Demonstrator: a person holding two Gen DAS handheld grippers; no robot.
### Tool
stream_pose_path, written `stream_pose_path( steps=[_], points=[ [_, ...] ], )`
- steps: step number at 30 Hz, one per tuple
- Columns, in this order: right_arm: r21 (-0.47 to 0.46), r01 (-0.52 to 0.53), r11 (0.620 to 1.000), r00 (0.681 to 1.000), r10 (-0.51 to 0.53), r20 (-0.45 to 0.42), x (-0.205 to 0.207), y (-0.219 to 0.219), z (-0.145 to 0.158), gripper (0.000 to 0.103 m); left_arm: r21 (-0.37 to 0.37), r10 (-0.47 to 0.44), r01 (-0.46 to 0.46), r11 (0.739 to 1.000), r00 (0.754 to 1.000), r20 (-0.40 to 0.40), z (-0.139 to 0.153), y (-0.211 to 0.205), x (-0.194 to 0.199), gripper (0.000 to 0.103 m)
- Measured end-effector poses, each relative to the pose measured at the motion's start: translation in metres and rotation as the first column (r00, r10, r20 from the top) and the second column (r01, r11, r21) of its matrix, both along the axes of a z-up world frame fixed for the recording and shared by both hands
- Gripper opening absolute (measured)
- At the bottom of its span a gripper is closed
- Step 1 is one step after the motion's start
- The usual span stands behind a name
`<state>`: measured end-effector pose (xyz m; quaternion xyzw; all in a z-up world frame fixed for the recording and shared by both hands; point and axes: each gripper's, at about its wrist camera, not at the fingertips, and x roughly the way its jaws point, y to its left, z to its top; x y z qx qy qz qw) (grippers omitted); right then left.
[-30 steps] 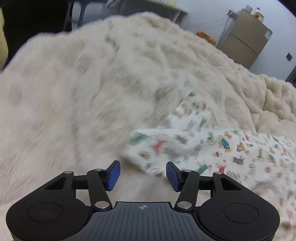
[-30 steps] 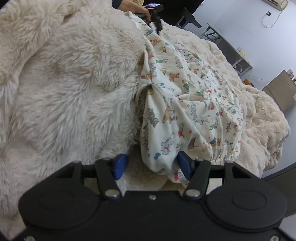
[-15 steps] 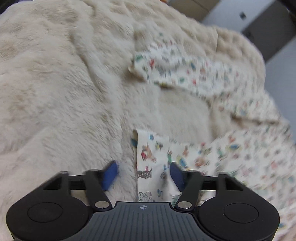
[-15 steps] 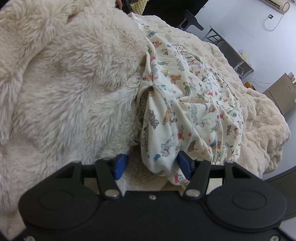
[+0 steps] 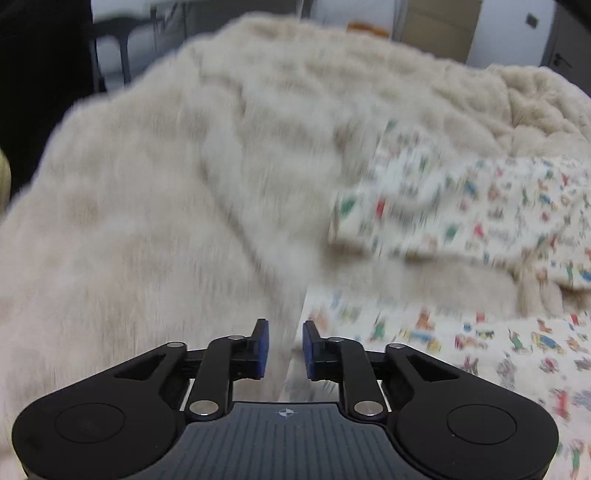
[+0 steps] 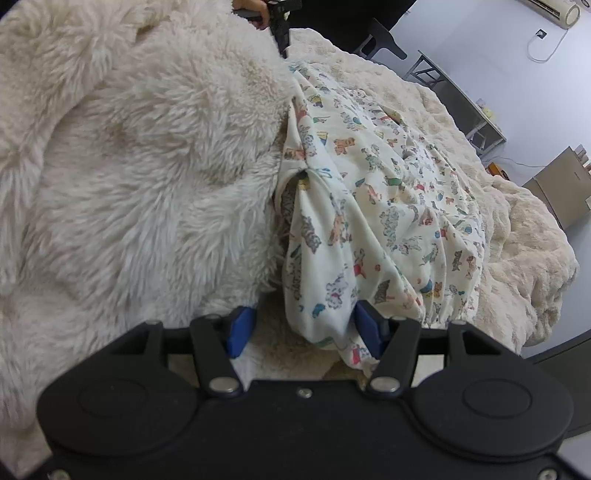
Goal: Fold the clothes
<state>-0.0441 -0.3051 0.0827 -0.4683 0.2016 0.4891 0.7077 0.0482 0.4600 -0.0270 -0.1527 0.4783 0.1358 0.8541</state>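
A cream garment printed with small coloured animals (image 6: 388,206) lies crumpled on a fluffy cream blanket (image 6: 147,177). In the left wrist view the garment (image 5: 461,350) spreads to the right, blurred by motion, with a second flap (image 5: 461,206) farther off. My left gripper (image 5: 284,349) hangs over its left edge; its jaws are opening, a narrow gap shows, and the pads do not press the cloth. My right gripper (image 6: 304,328) stands open at the garment's near end, with a fold of cloth against the right pad (image 6: 365,325).
The blanket rises in a thick heap (image 6: 110,92) left of the right gripper. Beyond the bed are a dark chair (image 6: 380,37), a grey table (image 6: 461,96) and a cardboard box (image 6: 557,188). A person's hand (image 6: 251,7) holds the left gripper at the garment's far end.
The left gripper has shifted and rolled, so the garment's edge now runs between narrower jaws and the view looks up the bed. The right gripper and the cloth by it have kept still.
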Motion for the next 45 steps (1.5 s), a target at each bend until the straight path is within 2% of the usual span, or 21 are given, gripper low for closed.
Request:
stream_pose_path(
  steps=[1,3,7,9,12,13,14,16,20,23,24,25,26,29,32,33,36,37,39,41,45],
  points=[
    [0.001,0.0,1.0,1.0,0.0,0.0,0.0,0.0,0.0,0.058,-0.045,-0.007,0.006,0.999,1.0,-0.017,-0.001,0.007,-0.011,0.054],
    [0.003,0.0,1.0,1.0,0.0,-0.005,0.001,-0.001,0.0,0.058,-0.135,-0.023,0.016,0.991,0.998,-0.05,-0.002,0.021,-0.033,0.054],
    [-0.004,-0.004,1.0,1.0,0.004,-0.014,0.002,0.002,-0.002,0.058,-0.015,-0.112,0.111,0.994,0.979,-0.168,0.022,0.038,-0.082,0.054],
    [-0.008,-0.007,1.0,1.0,0.007,-0.009,0.003,0.004,-0.002,0.058,0.164,-0.008,0.053,0.985,0.965,-0.263,0.056,0.063,-0.117,0.054],
    [-0.009,-0.009,1.0,1.0,0.009,-0.005,0.001,0.004,-0.002,0.058,0.176,0.083,-0.053,0.983,0.983,-0.166,0.104,0.084,-0.151,0.055],
    [-0.009,-0.009,1.0,1.0,0.009,-0.004,0.001,0.004,-0.003,0.058,0.166,0.083,-0.058,0.984,0.985,-0.151,0.106,0.083,-0.151,0.06],
    [-0.007,-0.009,1.0,1.0,0.009,-0.005,0.001,0.004,-0.003,0.058,0.106,0.068,-0.058,0.993,0.994,-0.087,0.109,0.08,-0.153,0.062],
    [-0.008,-0.008,1.0,1.0,0.007,-0.003,0.0,0.003,-0.003,0.058,-0.1,-0.019,0.023,0.995,0.999,0.046,0.092,0.061,-0.149,0.07],
    [-0.005,-0.009,1.0,1.0,0.009,0.002,-0.001,0.002,-0.002,0.058,-0.226,-0.084,0.102,0.969,0.992,0.089,0.028,0.034,-0.128,0.073],
    [-0.003,-0.009,1.0,1.0,0.009,0.0,-0.001,0.002,-0.002,0.059,-0.303,-0.069,0.095,0.948,0.993,0.093,-0.015,0.028,-0.113,0.055],
    [-0.004,-0.007,1.0,1.0,0.007,-0.001,-0.001,0.002,-0.002,0.059,-0.308,-0.066,0.096,0.947,0.992,0.107,-0.023,0.027,-0.109,0.036],
    [-0.004,-0.006,1.0,1.0,0.006,-0.001,-0.001,0.002,-0.002,0.059,-0.3,-0.068,0.099,0.949,0.991,0.113,-0.027,0.024,-0.106,0.011],
    [-0.005,-0.005,1.0,1.0,0.005,-0.001,-0.001,0.003,-0.002,0.059,-0.284,-0.075,0.106,0.953,0.99,0.117,-0.027,0.024,-0.103,0.003],
    [-0.007,-0.001,1.0,1.0,0.001,0.003,-0.001,0.002,-0.002,0.059,-0.143,-0.02,0.037,0.989,0.993,0.118,-0.012,0.027,-0.099,0.0],
    [-0.012,0.007,1.0,1.0,-0.007,0.007,0.001,0.001,-0.004,0.06,-0.037,-0.015,0.019,0.999,0.995,0.098,-0.001,0.022,-0.094,0.0],
    [-0.014,0.01,1.0,1.0,-0.01,0.009,0.001,0.0,-0.005,0.06,-0.013,-0.022,0.023,1.0,0.996,0.087,0.002,0.019,-0.093,0.002],
    [-0.011,0.03,0.999,0.999,-0.03,0.021,0.002,-0.006,-0.004,0.062,0.092,-0.079,0.072,0.993,0.994,0.071,0.02,-0.002,-0.096,0.026],
    [-0.01,0.037,0.999,0.999,-0.036,0.025,0.003,-0.008,-0.003,0.063,0.132,-0.105,0.095,0.987,0.992,0.068,0.028,-0.012,-0.098,0.039],
    [-0.005,0.051,0.999,0.998,-0.051,0.031,0.004,-0.014,-0.002,0.063,0.211,-0.156,0.141,0.967,0.986,0.058,0.044,-0.031,-0.103,0.051],
    [-0.009,0.064,0.998,0.997,-0.063,0.04,0.007,-0.016,-0.005,0.063,0.209,-0.195,0.172,0.963,0.976,0.097,0.055,-0.041,-0.109,0.052],
    [-0.035,0.1,0.994,0.993,-0.097,0.073,0.018,-0.017,-0.015,0.064,0.191,-0.326,0.289,0.938,0.922,0.208,0.084,-0.075,-0.125,0.063]
  ],
)
